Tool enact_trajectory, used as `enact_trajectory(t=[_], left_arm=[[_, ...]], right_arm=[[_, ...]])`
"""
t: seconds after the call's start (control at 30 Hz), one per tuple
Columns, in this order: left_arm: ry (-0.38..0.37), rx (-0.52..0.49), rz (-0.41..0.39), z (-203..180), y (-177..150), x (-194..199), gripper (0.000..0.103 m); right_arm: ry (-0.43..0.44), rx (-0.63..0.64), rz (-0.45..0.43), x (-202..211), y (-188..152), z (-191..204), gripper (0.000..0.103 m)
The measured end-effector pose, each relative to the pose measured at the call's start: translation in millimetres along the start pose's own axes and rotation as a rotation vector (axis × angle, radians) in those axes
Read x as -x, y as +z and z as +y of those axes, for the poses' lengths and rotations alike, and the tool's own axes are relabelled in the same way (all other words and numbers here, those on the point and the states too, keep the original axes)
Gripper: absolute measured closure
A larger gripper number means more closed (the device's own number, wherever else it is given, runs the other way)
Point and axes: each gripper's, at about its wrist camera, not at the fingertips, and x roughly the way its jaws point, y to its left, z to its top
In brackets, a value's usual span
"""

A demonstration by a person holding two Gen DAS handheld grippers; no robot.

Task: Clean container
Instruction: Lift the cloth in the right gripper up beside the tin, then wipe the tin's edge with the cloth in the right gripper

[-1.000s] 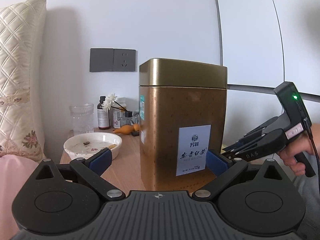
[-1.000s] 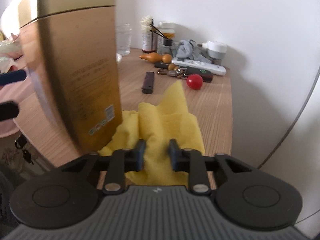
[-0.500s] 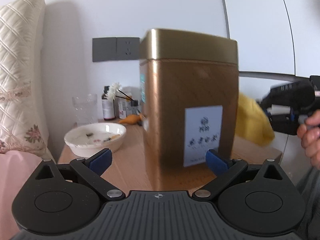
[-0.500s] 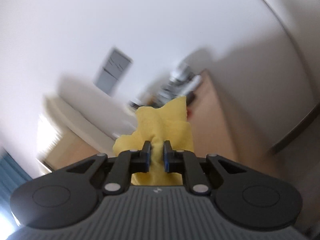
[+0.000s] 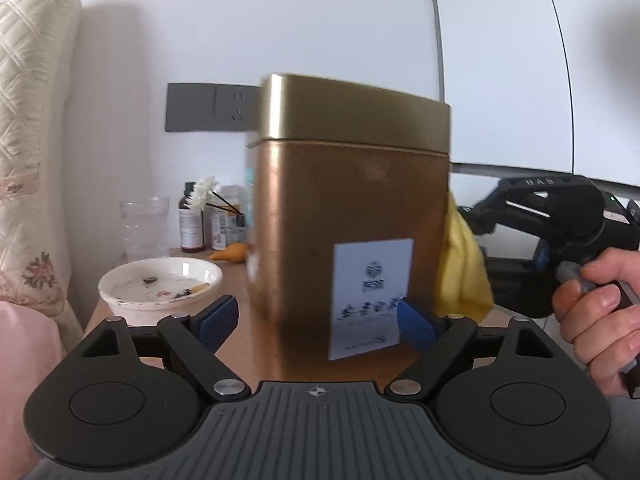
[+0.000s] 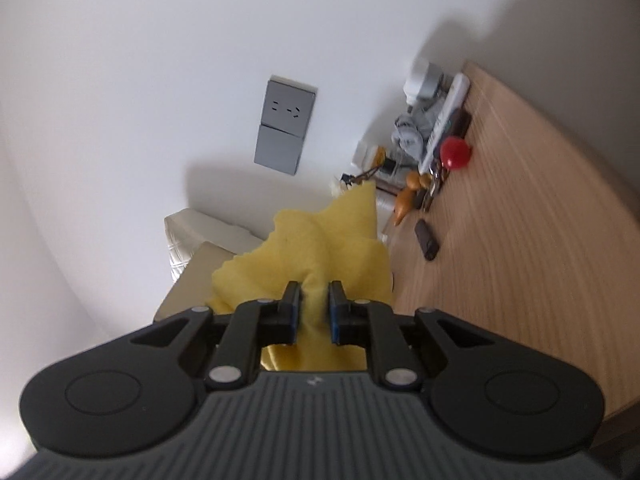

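A tall gold tea tin [image 5: 352, 216] with a white label stands on the wooden bedside table [image 5: 248, 336]. My left gripper [image 5: 316, 318] is open, its blue pads on either side of the tin's base without touching it. My right gripper [image 6: 314, 306] is shut on a yellow cloth [image 6: 320, 252]. In the left wrist view the cloth [image 5: 464, 264] hangs against the tin's right side, held by the right gripper [image 5: 466, 216] at mid height. In the right wrist view the tin [image 6: 192, 280] shows only as a pale sliver behind the cloth.
A white bowl [image 5: 160, 284] with scraps sits left of the tin, with a glass [image 5: 144, 228], small bottles [image 5: 191, 220] and a flower behind. At the table's back are a red ball [image 6: 456, 152], a lighter [image 6: 426, 238], a remote and keys. A quilted headboard [image 5: 28, 140] stands at left.
My right gripper has lifted the yellow cloth off the table, rolled sideways and brought it against the tin's right side. My left gripper has shifted slightly and stayed open.
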Motion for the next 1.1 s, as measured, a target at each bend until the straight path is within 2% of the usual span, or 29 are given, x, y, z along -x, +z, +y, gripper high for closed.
enact_trajectory(t=[0.17, 0.33, 0.43, 0.5, 0.6, 0.67, 0.8, 0.93, 1.0, 1.03, 1.1], left_arm=[[0.008, -0.027, 0.000, -2, -1, -2, 0.017], [0.022, -0.072, -0.002, -6, -5, -1, 0.018], [0.026, -0.074, 0.000, -7, -5, -1, 0.017], [0.018, -0.057, 0.000, -4, -3, -1, 0.017], [0.021, -0.060, 0.002, -4, -3, -2, 0.017], [0.024, -0.065, 0.002, -5, -3, -2, 0.017], [0.041, -0.082, 0.002, -8, -5, -2, 0.017], [0.044, -0.092, 0.001, -9, -5, -3, 0.017], [0.033, -0.096, -0.002, -7, -7, 5, 0.017], [0.011, -0.107, -0.006, -3, -9, 20, 0.017], [0.016, -0.112, -0.005, -4, -9, 20, 0.017]], right_arm=[[0.033, -0.032, -0.009, -1, -3, -3, 0.087], [0.178, -0.017, -0.052, 4, 3, 14, 0.087], [0.195, 0.020, -0.067, 3, 2, 25, 0.086], [0.180, -0.003, -0.067, 2, -2, 18, 0.086], [0.066, 0.003, -0.040, 3, -4, 8, 0.086], [0.038, -0.002, -0.029, 3, -4, 3, 0.086], [0.058, 0.013, -0.029, 1, -2, 8, 0.086], [0.145, 0.029, -0.049, 2, -1, 22, 0.085], [0.125, 0.036, -0.045, 3, -2, 21, 0.085], [0.110, 0.037, -0.042, 3, -3, 20, 0.085], [0.033, 0.029, -0.026, 4, -7, 10, 0.085]])
